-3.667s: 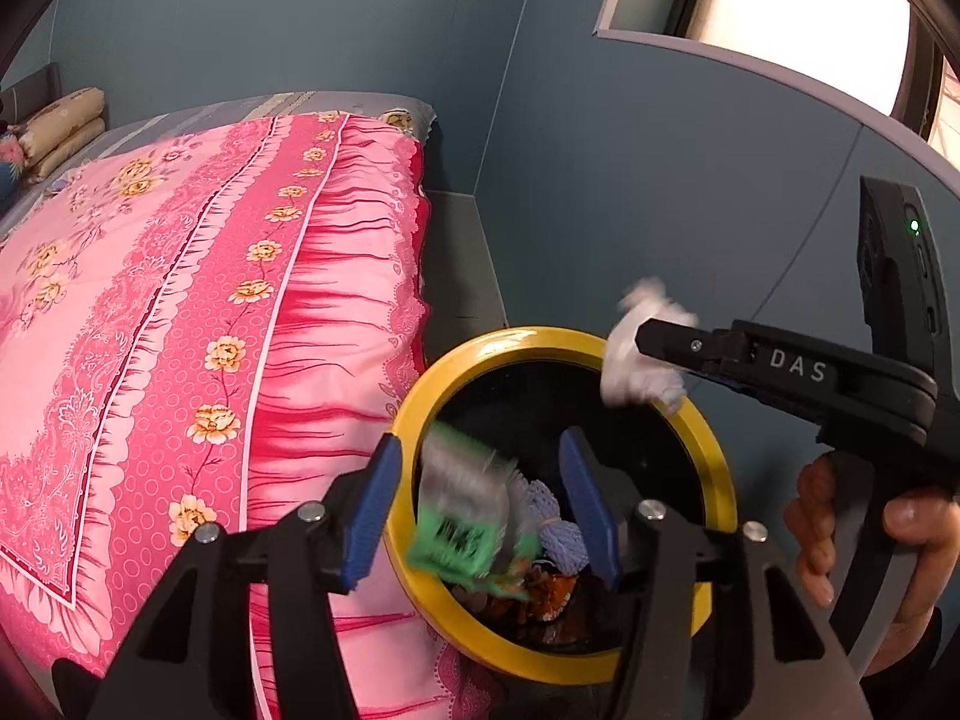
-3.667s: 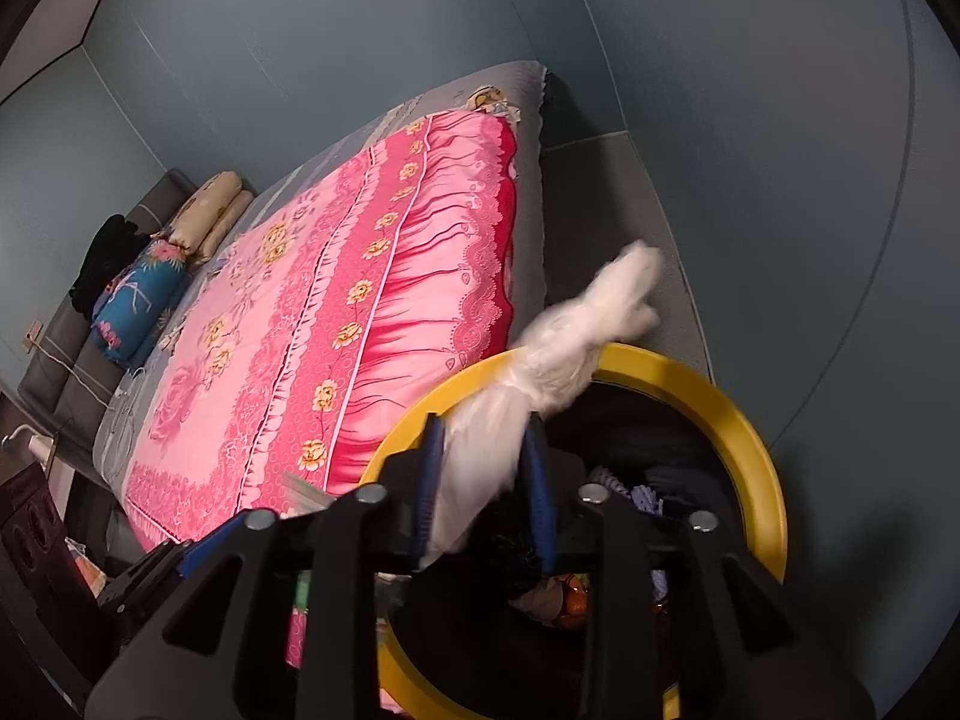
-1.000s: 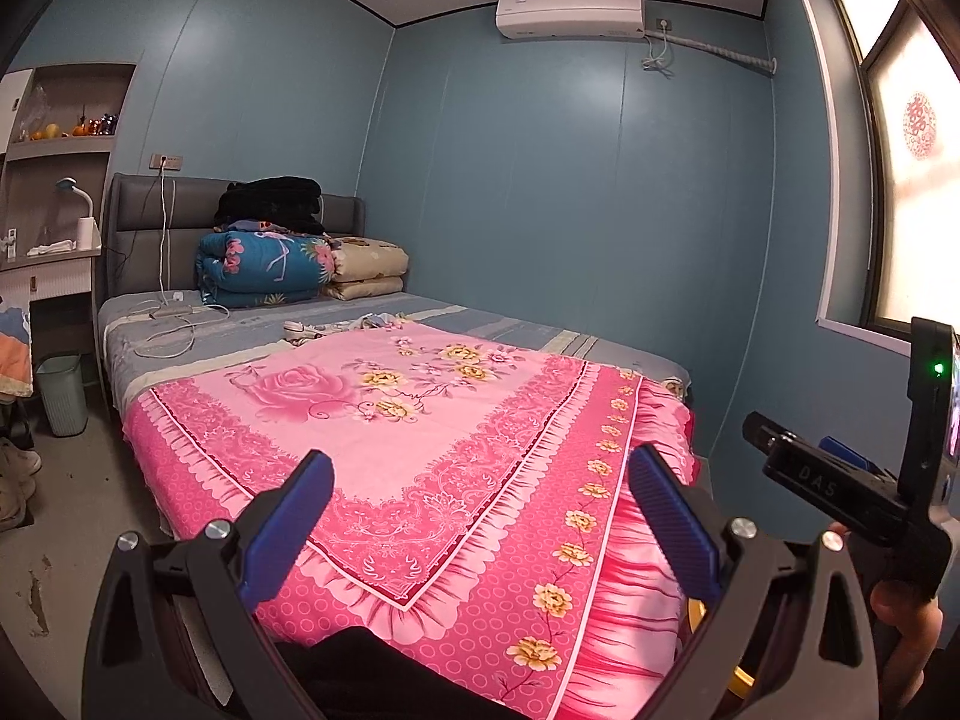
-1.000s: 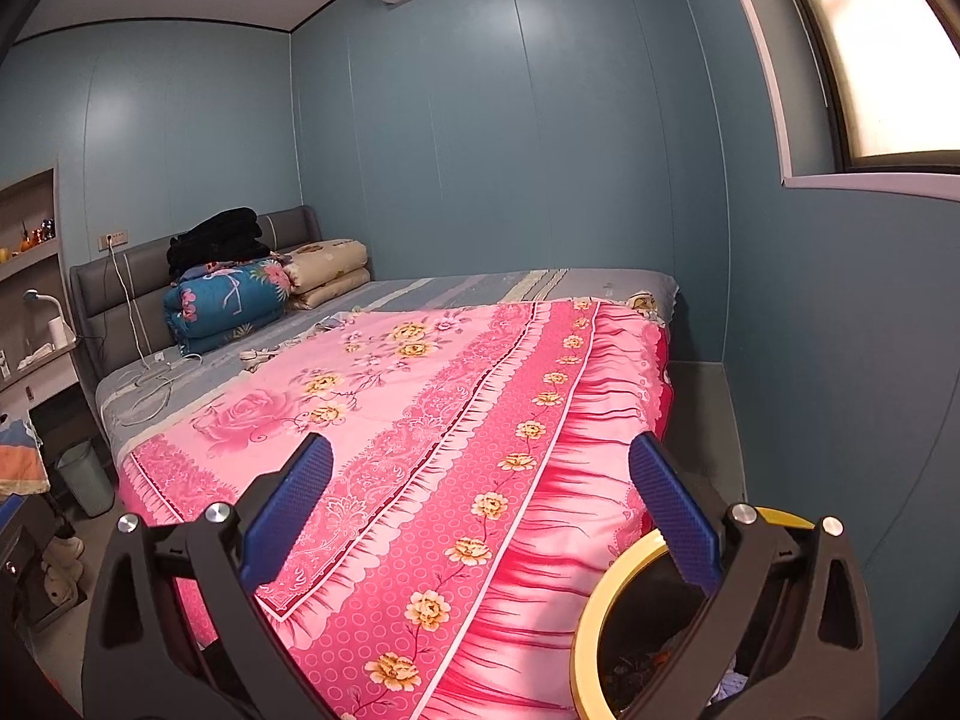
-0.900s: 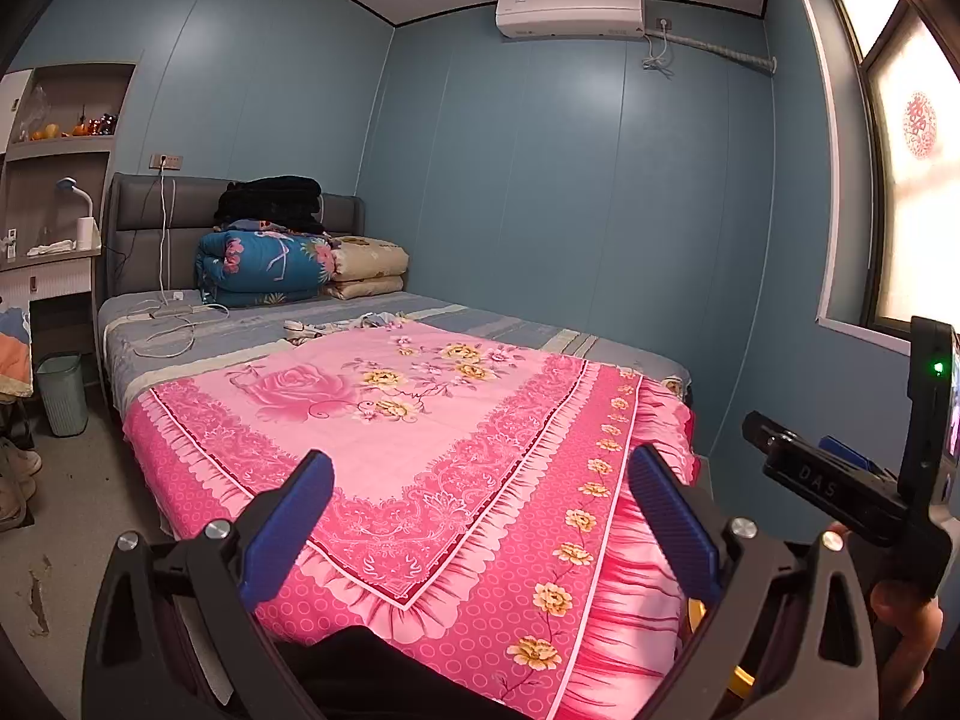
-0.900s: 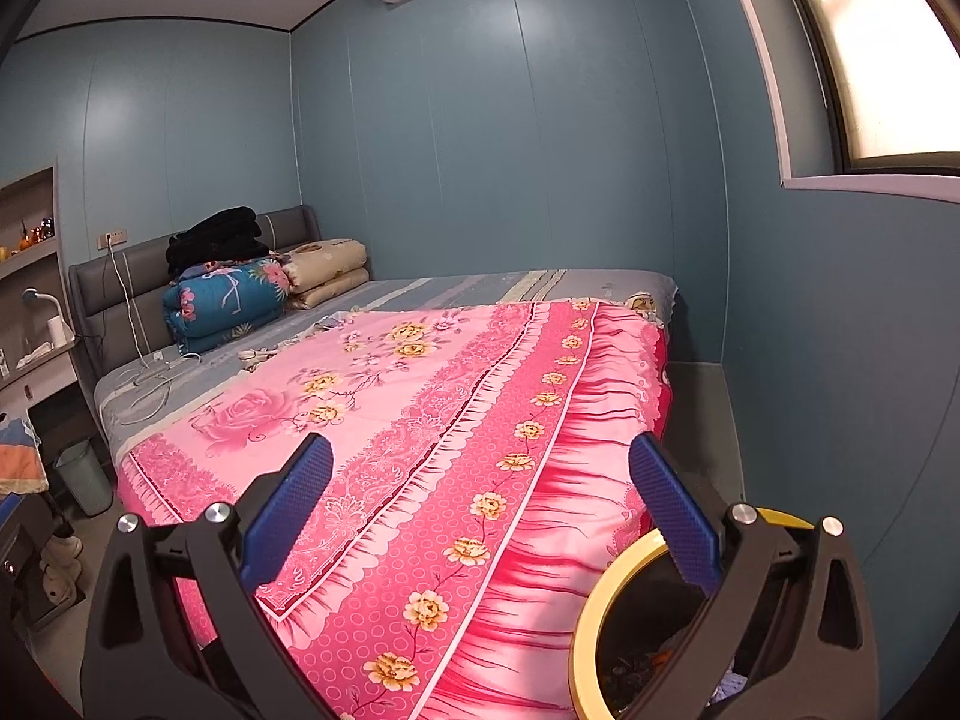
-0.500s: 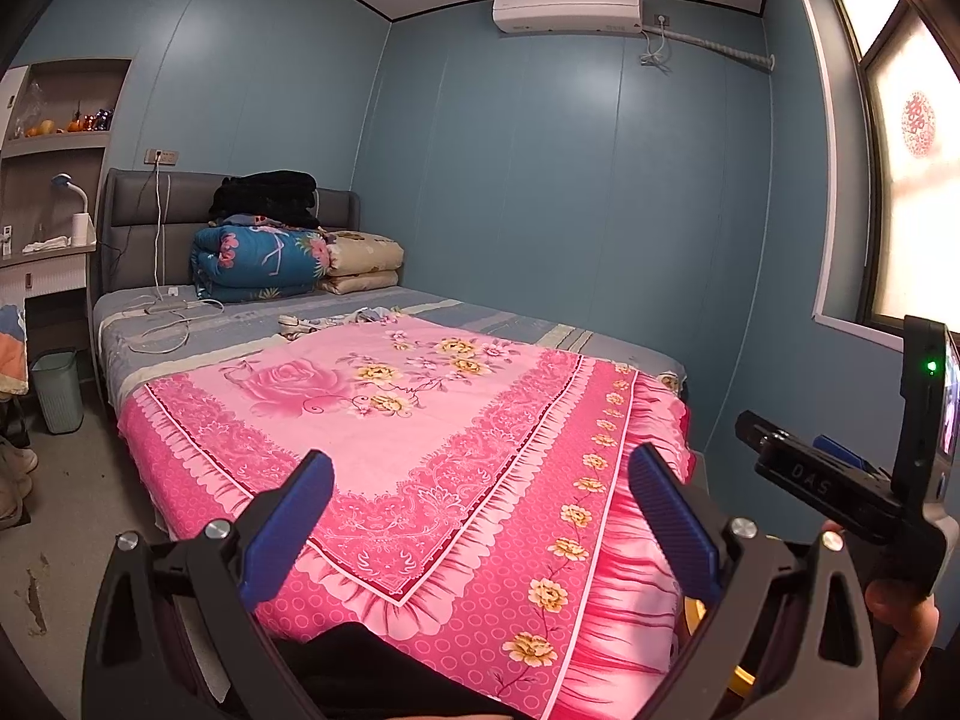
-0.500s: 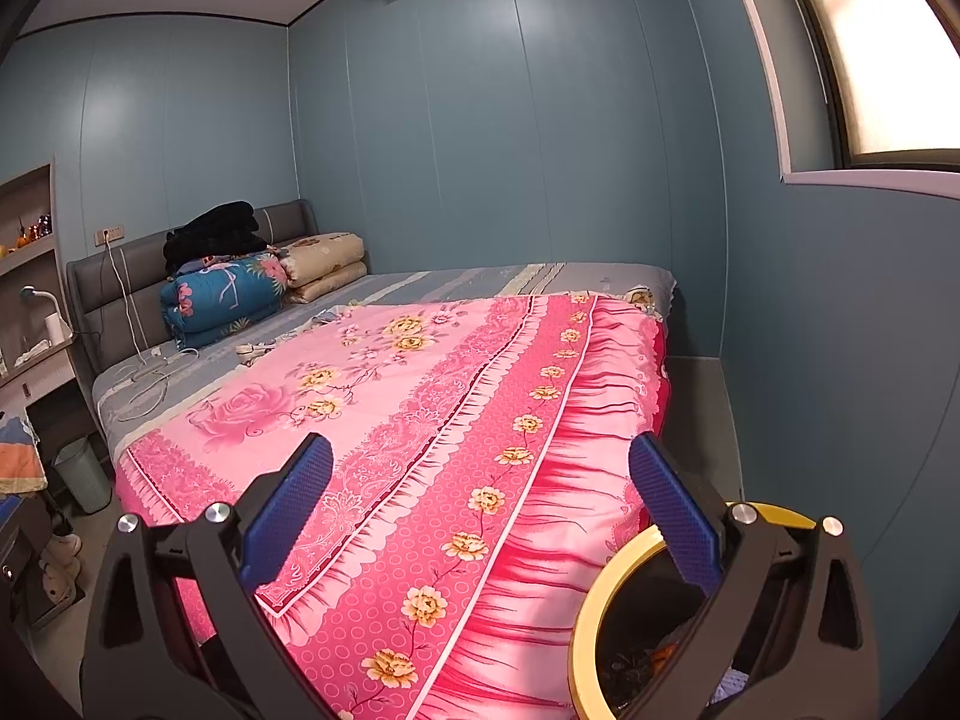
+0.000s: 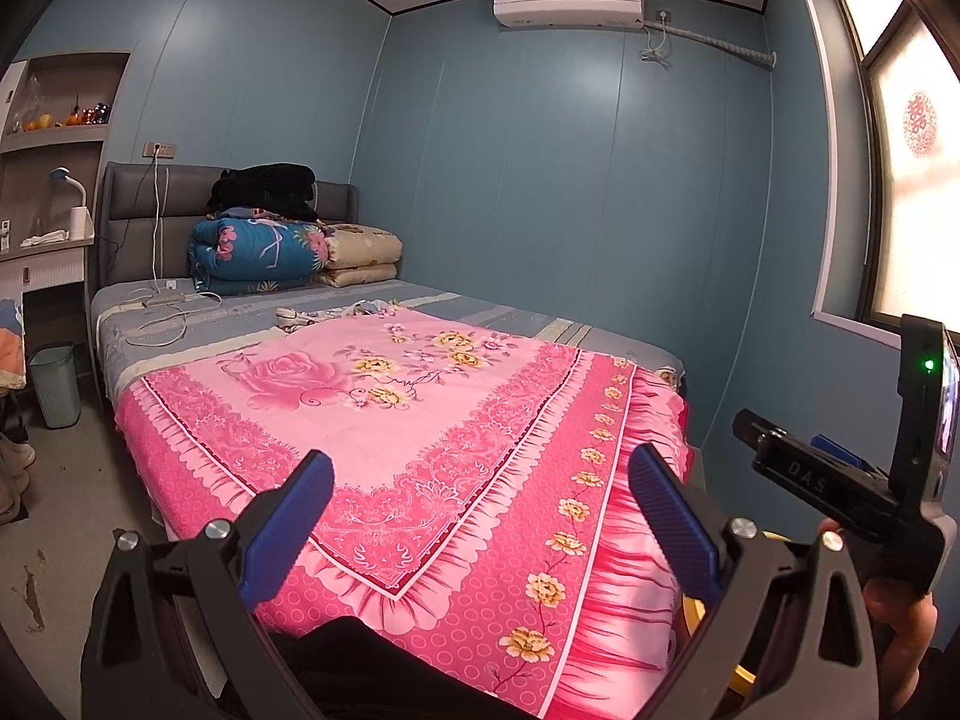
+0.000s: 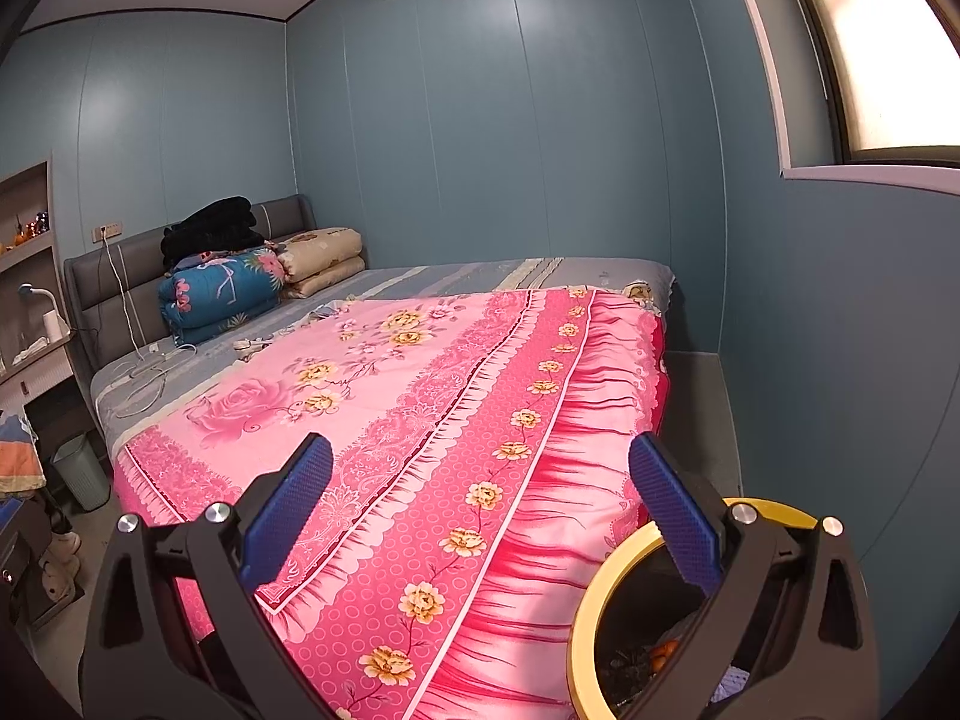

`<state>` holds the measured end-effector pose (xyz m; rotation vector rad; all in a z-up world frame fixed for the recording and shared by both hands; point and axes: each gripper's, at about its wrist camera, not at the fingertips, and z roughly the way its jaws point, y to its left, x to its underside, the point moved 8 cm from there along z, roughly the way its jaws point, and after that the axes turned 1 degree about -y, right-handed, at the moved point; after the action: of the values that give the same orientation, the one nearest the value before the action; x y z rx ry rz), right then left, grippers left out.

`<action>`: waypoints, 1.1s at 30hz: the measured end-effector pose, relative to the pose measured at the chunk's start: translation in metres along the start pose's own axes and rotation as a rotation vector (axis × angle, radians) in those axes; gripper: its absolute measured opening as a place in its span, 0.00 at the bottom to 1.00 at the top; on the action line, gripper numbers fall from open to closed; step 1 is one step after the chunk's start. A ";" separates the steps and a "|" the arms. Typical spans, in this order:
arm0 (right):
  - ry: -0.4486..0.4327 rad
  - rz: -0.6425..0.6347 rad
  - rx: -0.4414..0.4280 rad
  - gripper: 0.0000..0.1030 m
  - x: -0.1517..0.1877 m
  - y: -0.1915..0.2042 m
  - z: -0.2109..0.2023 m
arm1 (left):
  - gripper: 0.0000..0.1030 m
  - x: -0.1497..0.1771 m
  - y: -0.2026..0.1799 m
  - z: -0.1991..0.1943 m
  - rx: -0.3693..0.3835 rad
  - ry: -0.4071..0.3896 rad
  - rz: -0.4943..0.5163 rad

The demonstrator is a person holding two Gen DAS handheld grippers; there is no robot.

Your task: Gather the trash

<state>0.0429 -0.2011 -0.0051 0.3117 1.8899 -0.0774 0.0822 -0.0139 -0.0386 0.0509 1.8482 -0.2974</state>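
- We hold the left claw (image 9: 477, 516) wide apart at the bottom of the left wrist view, its blue pads spread and nothing between them.
- Our right claw (image 10: 478, 513) is spread just as wide in its own view, also carrying nothing; in the left wrist view it (image 9: 744, 423) enters from the lower right edge, side-on, so its spread is not readable there.
- A hand (image 9: 903, 630) grips that tool's handle at the lower right corner, cut off by the frame edge.
- The yellow-rimmed trash bin (image 10: 606, 582) sits in the lower right of the right wrist view, beside the foot of the bed; the right finger hides much of its opening.
- Inside the bin we make out only dark scraps with a bit of orange and pale blue; what they are is unclear.
- In the left wrist view only a sliver of the bin's rim (image 9: 696, 612) shows behind the right finger.
- The bed (image 9: 420, 396) with its pink floral cover fills the middle of both views.
- Folded quilts (image 9: 258, 255) are stacked by the headboard at centre left; small items and cables lie on the grey sheet near them, too small to identify.
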 end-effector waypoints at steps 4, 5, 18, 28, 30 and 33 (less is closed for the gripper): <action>0.006 0.002 0.002 0.92 0.002 -0.001 0.002 | 0.92 0.001 0.000 0.001 0.002 0.003 0.004; 0.009 0.002 0.002 0.92 0.002 -0.001 0.002 | 0.92 0.002 -0.001 0.001 0.004 0.004 0.004; 0.023 0.004 0.003 0.92 0.005 -0.002 0.006 | 0.92 0.006 -0.002 0.004 0.011 0.016 0.005; 0.031 0.007 0.004 0.92 0.008 -0.002 0.008 | 0.92 0.009 -0.004 0.006 0.018 0.029 0.005; 0.033 0.009 0.006 0.92 0.009 -0.003 0.008 | 0.92 0.009 -0.004 0.008 0.021 0.033 0.005; 0.036 0.010 0.008 0.92 0.010 -0.002 0.009 | 0.92 0.010 -0.005 0.009 0.024 0.037 0.007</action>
<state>0.0474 -0.2034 -0.0172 0.3300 1.9240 -0.0726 0.0872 -0.0221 -0.0496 0.0792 1.8807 -0.3155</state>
